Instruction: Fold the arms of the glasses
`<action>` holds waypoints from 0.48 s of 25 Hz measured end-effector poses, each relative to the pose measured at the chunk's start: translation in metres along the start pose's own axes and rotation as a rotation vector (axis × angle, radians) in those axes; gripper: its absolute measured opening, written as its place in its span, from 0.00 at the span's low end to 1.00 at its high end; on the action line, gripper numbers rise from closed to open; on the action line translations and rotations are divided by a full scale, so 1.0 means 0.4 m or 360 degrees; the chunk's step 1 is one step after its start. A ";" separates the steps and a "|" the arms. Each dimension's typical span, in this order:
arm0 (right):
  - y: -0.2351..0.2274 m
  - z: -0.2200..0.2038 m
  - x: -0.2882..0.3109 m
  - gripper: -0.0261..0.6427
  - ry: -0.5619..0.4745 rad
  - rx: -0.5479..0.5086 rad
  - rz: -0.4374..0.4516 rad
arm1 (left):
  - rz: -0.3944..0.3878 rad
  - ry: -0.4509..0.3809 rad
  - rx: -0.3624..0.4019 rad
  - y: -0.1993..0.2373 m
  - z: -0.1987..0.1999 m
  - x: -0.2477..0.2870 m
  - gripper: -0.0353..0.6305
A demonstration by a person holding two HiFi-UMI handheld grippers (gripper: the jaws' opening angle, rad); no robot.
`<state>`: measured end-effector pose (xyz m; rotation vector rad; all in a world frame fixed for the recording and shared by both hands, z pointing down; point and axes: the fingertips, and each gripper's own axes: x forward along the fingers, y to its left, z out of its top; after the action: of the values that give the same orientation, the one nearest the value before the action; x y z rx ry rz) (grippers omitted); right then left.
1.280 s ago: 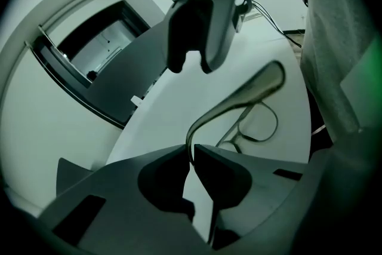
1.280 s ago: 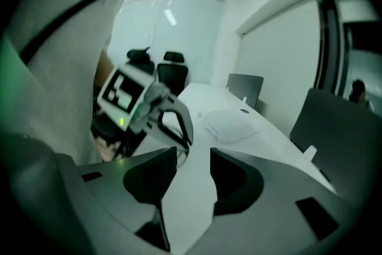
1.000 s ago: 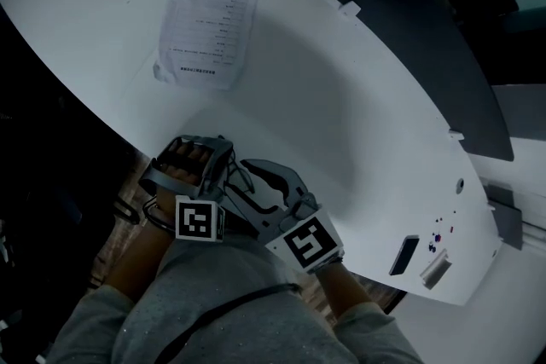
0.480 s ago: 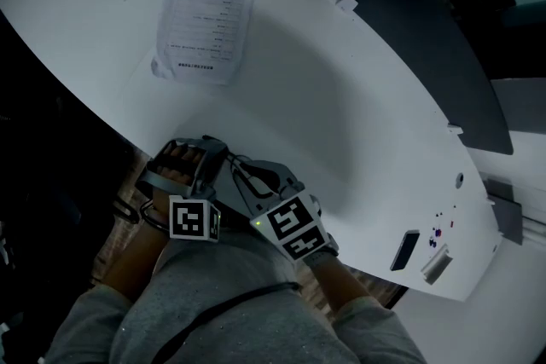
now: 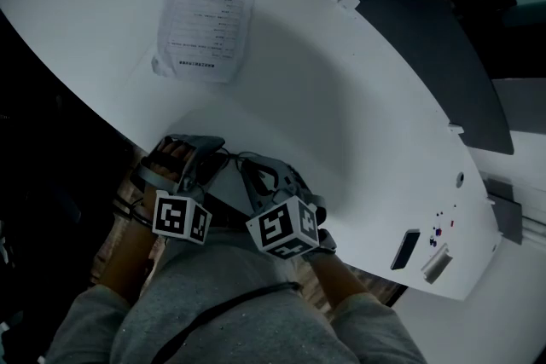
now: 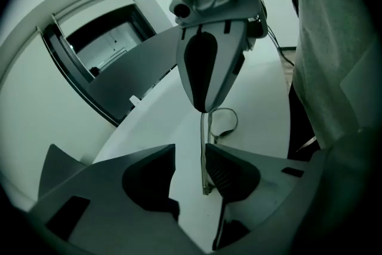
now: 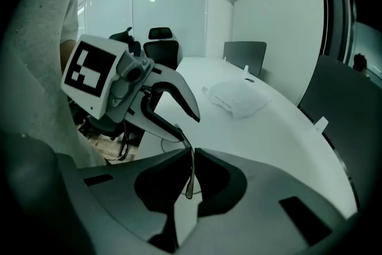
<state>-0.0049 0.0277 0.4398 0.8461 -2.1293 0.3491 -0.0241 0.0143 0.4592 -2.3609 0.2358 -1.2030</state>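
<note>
Glasses: one pair; table: one

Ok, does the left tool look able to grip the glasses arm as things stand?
Probably yes: the left tool, its jaws opening, has the thin glasses arm between them, beside one pad, with nothing else in the gap.
</note>
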 end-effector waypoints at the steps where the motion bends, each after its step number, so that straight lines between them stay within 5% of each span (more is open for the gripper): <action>1: 0.001 -0.004 0.004 0.08 0.0007 -0.0011 -0.0005 | -0.0023 -0.0019 -0.0005 0.000 -0.001 -0.006 0.30; 6: -0.003 -0.022 0.023 0.08 0.0017 -0.0057 -0.0057 | -0.0125 -0.0014 0.0121 -0.042 -0.035 -0.027 0.38; 12: 0.008 -0.037 0.038 0.08 0.0017 -0.0405 -0.0170 | -0.0051 0.0039 0.0023 -0.063 -0.070 -0.035 0.38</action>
<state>-0.0056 0.0304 0.4611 0.8023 -2.0546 0.0257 -0.0565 0.0321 0.4754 -2.3468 0.1974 -1.2448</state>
